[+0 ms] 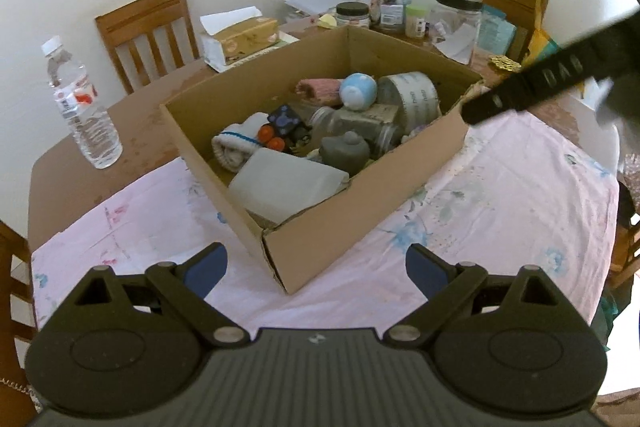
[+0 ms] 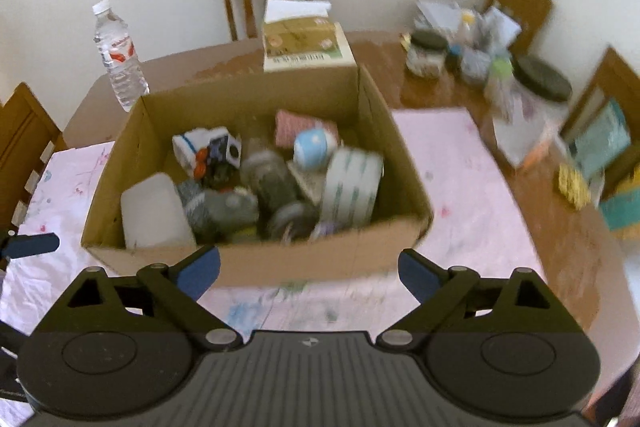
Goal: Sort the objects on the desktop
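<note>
A cardboard box [image 1: 360,223] [image 2: 256,263] sits on the pink floral cloth [image 1: 500,195] and holds the sorted objects. Inside lie a blue and white ball [image 1: 358,91] [image 2: 312,147], a big tape roll [image 1: 416,95] [image 2: 352,189], a glass jar on its side [image 1: 352,125] [image 2: 276,179], a grey rounded thing [image 1: 346,149], a white plastic container [image 1: 284,187] [image 2: 154,211], a pink knitted piece [image 1: 318,89] and a toy with orange wheels [image 1: 270,139]. My left gripper [image 1: 316,269] stands open before the box's near corner, holding nothing. My right gripper [image 2: 310,269] is open and empty at the box's near wall.
A water bottle [image 1: 82,103] [image 2: 120,55] stands on the bare wooden table [image 1: 80,163] to the left. A tissue box [image 1: 240,39] [image 2: 306,45] lies behind the cardboard box. Jars and papers [image 1: 456,21] [image 2: 532,107] crowd the far right. Wooden chairs [image 1: 148,31] surround the table.
</note>
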A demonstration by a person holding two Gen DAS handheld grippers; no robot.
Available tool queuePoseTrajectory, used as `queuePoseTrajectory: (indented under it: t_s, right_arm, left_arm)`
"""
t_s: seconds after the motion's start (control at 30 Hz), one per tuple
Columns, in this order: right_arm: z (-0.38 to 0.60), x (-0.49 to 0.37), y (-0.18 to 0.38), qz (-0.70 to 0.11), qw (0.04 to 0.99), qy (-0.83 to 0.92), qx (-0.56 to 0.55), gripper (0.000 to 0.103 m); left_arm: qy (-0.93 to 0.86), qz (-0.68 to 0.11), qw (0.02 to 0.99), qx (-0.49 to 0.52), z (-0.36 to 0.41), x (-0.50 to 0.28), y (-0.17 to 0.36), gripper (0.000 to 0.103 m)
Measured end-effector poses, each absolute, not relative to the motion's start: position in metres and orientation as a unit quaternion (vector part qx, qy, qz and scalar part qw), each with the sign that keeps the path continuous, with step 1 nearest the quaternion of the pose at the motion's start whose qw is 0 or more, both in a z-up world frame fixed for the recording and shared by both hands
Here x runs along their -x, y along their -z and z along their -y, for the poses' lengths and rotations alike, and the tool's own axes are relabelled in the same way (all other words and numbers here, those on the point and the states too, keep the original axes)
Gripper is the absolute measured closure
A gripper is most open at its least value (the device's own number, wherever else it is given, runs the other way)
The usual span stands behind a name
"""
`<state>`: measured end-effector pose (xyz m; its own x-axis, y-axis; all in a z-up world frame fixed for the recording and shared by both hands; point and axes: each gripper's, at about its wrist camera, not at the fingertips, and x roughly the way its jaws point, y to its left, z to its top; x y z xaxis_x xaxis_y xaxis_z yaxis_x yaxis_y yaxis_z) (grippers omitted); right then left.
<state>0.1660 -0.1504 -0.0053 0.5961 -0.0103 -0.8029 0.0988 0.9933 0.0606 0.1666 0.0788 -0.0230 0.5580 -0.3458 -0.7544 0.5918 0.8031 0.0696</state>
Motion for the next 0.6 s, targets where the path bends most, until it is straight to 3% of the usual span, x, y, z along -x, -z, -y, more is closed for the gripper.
queuePoseTrajectory:
  t_s: [0.27, 0.6]
  right_arm:
    - [0.141, -0.13, 0.021, -0.453, 0.879, 0.099, -0.116, 0.0]
    - [0.131, -0.104, 0.017, -0.46, 0.873, 0.125, -0.108, 0.0]
  left_arm:
    - [0.246, -0.39, 0.874, -0.153, -0.077, -0.159, 0.018, 0.007]
    - [0.226, -0.406, 0.871, -0.158, -0.076, -0.156, 0.015, 0.007]
